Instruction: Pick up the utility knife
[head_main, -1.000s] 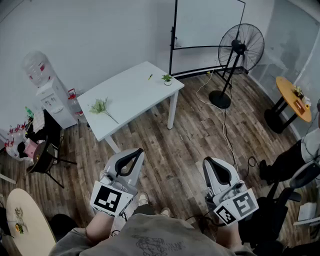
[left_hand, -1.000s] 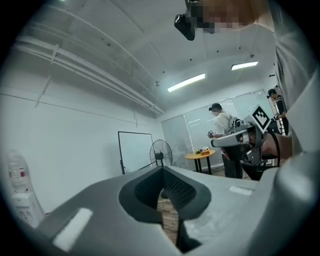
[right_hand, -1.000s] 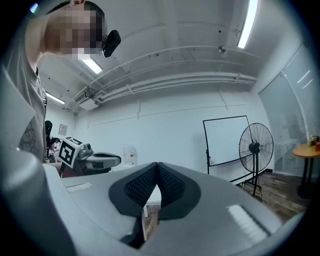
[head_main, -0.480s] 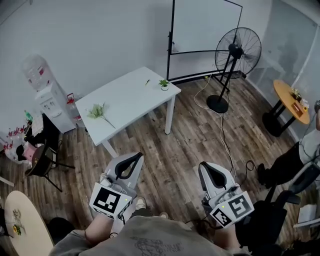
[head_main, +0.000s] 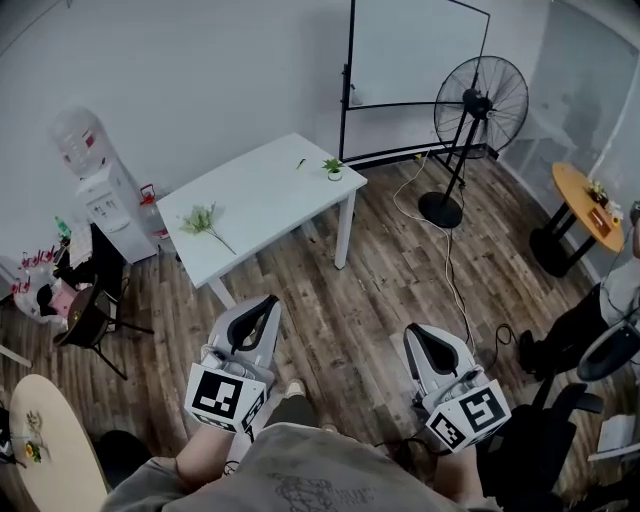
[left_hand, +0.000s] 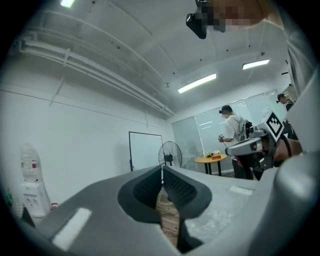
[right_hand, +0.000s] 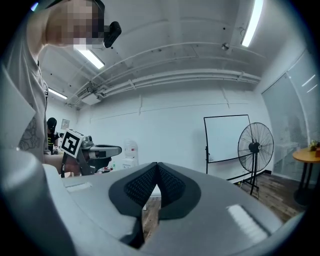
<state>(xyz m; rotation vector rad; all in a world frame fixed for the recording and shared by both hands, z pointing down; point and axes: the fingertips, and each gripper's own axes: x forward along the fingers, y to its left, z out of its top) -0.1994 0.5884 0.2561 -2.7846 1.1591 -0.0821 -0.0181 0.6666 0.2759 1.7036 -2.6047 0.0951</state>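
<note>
- Our left gripper (left_hand: 161, 169) has its jaws pressed together at the tips, with only a thin slit lower down, and nothing is held between them.
- Our right gripper (right_hand: 157, 165) is the same: tips touching, no object in them.
- Both are held low and close to our body, pointing forward over bare wooden floor (head_main: 380, 290).
- The white table (head_main: 260, 190) stands ahead of both pairs of jaws and well apart from them, more nearly in front of the left pair.
- On its far end, beside a little potted plant (head_main: 334, 158), lies a thin yellowish sliver (head_main: 300, 162). We take it for the utility knife, though it is too small to be sure.
- It lies far ahead and slightly right of the left jaws, and far ahead and well left of the right jaws, so we judge the left gripper nearer.
- Its long axis seems to slant across the tabletop. We cannot read the exact direction.
- A leafy sprig (head_main: 203, 217) lies at the table's near left.
- We judge the pickup not begun. The table must first be approached and the jaws parted.
</note>
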